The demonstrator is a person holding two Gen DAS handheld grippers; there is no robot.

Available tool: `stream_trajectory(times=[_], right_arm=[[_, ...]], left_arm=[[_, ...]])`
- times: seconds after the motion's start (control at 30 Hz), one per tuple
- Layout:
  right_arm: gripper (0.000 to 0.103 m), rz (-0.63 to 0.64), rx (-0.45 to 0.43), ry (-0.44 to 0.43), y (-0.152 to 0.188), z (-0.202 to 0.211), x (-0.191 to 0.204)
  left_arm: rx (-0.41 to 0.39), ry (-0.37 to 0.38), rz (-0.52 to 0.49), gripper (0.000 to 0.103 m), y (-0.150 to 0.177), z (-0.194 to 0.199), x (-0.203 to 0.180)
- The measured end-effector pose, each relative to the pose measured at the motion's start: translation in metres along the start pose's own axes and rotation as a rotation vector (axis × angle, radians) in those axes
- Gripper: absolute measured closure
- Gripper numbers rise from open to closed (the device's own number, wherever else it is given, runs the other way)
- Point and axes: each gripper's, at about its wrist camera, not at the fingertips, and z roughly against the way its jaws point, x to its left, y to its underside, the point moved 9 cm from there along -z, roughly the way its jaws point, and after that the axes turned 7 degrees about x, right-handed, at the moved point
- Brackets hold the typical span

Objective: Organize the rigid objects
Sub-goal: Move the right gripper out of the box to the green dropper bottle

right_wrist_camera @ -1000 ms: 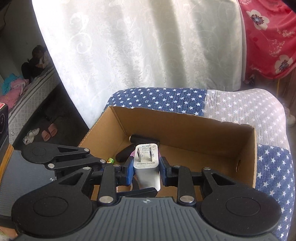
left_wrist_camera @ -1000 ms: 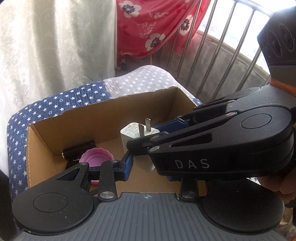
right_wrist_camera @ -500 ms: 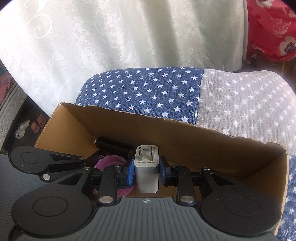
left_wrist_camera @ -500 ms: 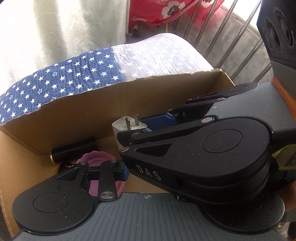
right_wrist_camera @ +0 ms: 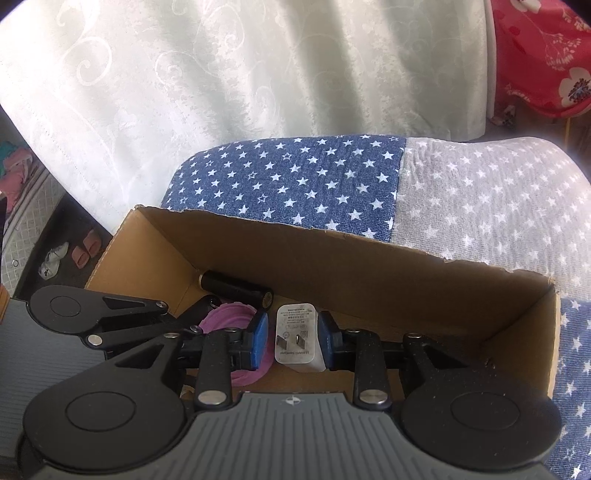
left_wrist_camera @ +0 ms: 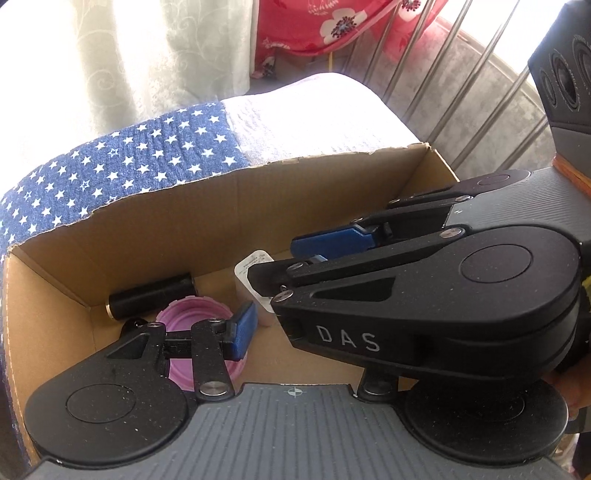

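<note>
An open cardboard box (left_wrist_camera: 221, 206) (right_wrist_camera: 369, 280) holds a black cylinder (left_wrist_camera: 151, 295) (right_wrist_camera: 236, 288), a purple lid (left_wrist_camera: 184, 317) (right_wrist_camera: 229, 314) and a white charger (left_wrist_camera: 255, 284) (right_wrist_camera: 295, 332). My right gripper (right_wrist_camera: 293, 341) (left_wrist_camera: 273, 262) reaches down into the box, shut on the charger. The charger stands low by the box floor with its prong face up. My left gripper (left_wrist_camera: 299, 343) is beside it, its jaws opening. I see nothing between them, though the right gripper hides its right finger. The lid lies flat under its left finger (left_wrist_camera: 240, 332).
The box rests on a blue and grey star-print cushion (right_wrist_camera: 295, 177). A white curtain (right_wrist_camera: 258, 74) hangs behind, with red floral cloth (left_wrist_camera: 332, 22) and a metal railing (left_wrist_camera: 461, 74) to the right. Slippers (right_wrist_camera: 85, 247) lie on the floor at left.
Both grippers sank deeper into the box. The charger tipped from prongs pointing away to prong face up. The left gripper's jaws widened.
</note>
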Motion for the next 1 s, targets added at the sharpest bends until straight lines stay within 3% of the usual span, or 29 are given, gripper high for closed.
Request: stream_trajectory(times=[0.13, 0.27, 0.33, 0.5, 0.73, 0.87, 1.0], right_arm=[[0.070, -0.025, -0.081, -0.034, 0.009, 0.045, 0.006], [0.069, -0.022, -0.222, -0.101, 0.033, 0.109, 0.019], [0.058, -0.009, -0.304, -0.135, 0.054, 0.142, 0.029], [0.057, 0.027, -0.447, -0.172, 0.127, 0.189, 0.051], [0.057, 0.007, -0.466, -0.236, 0.212, 0.171, 0.070], [0.057, 0.034, -0.419, -0.190, 0.225, 0.144, 0.077], [0.057, 0.073, -0.378, -0.141, 0.228, 0.116, 0.083]], left_arm=[[-0.059, 0.006, -0.006, 0.043, 0.008, 0.028, -0.003], [-0.167, -0.008, -0.028, 0.040, 0.025, 0.074, -0.006], [-0.229, -0.017, -0.054, 0.037, 0.039, 0.099, -0.010], [-0.390, -0.049, -0.144, 0.031, 0.097, 0.147, -0.026], [-0.497, -0.025, -0.198, 0.031, 0.195, 0.141, -0.058], [-0.479, -0.062, -0.201, 0.032, 0.228, 0.111, -0.074], [-0.444, -0.081, -0.203, 0.039, 0.235, 0.076, -0.084]])
